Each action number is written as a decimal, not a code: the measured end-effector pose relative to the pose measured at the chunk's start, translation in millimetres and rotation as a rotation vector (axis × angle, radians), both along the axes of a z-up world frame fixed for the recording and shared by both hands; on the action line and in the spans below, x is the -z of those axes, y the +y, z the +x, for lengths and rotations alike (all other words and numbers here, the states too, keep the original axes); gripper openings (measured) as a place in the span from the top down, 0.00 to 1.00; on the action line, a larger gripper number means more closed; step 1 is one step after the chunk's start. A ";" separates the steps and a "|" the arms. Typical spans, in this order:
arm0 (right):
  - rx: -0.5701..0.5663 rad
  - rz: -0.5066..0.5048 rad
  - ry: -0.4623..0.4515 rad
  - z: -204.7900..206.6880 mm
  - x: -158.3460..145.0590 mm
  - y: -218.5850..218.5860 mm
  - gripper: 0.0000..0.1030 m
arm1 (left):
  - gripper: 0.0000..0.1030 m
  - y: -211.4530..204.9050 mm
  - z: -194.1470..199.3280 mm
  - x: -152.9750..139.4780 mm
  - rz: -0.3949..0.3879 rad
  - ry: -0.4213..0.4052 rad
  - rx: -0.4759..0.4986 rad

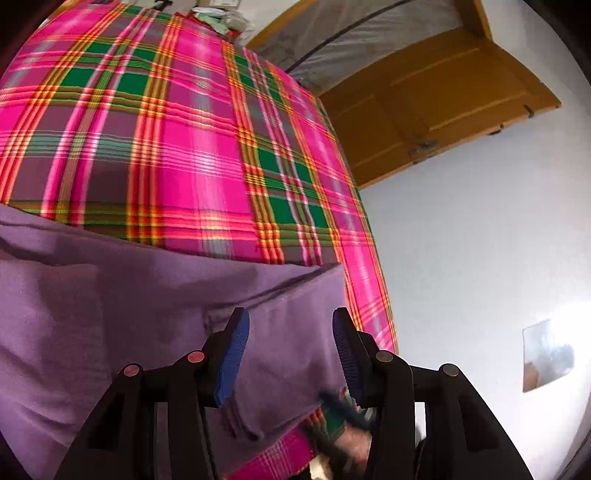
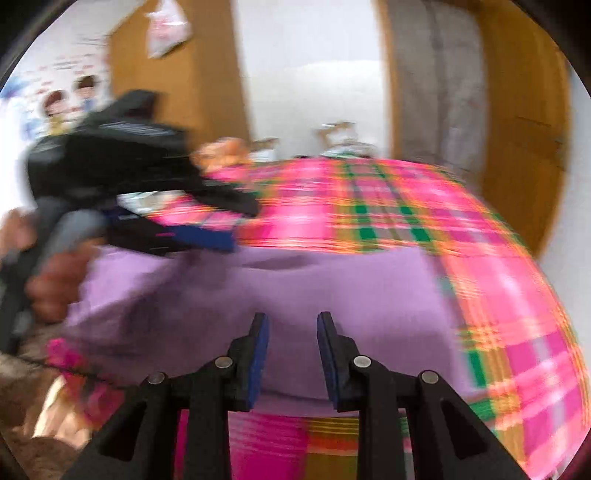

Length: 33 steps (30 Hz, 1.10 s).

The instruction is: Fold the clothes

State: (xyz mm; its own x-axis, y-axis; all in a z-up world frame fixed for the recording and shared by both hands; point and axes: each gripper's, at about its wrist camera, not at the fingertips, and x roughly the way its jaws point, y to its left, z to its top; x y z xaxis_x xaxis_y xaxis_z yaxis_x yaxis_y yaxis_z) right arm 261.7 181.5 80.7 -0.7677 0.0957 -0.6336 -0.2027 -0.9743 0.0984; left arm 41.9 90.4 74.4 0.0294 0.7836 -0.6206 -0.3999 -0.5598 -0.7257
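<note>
A purple garment (image 1: 110, 314) lies spread on a bed covered by a pink, green and orange plaid sheet (image 1: 177, 147). My left gripper (image 1: 290, 321) hovers over the garment's right-hand edge, its blue pads (image 1: 232, 354) wide apart and open, with cloth showing between them but not pinched. In the blurred right wrist view, the purple garment (image 2: 332, 288) fills the middle. My right gripper (image 2: 291, 321) stands over its near edge, jaws partly apart, open, nothing pressed. The left gripper (image 2: 236, 221) shows at the left, held by a hand (image 2: 51, 288).
A wooden door (image 1: 443, 103) and a white wall (image 1: 480, 240) stand right of the bed. Several small items (image 2: 340, 144) clutter the bed's far end. A plastic bag (image 2: 166, 29) hangs on a wooden door, with a cartoon poster (image 2: 62, 107) beside it.
</note>
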 end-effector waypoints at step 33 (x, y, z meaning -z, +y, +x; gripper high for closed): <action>0.175 0.084 -0.057 -11.5 29.6 65.1 0.69 | 0.54 5.0 22.4 40.3 -0.094 -0.019 0.027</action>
State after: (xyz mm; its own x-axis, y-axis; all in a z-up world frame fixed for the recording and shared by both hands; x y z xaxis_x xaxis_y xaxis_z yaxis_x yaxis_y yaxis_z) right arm 250.2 246.7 51.0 -0.6976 0.2789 -0.6600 -0.3726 -0.9280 0.0018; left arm 64.3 95.4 34.1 0.0624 0.7208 -0.6903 -0.4029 -0.6146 -0.6782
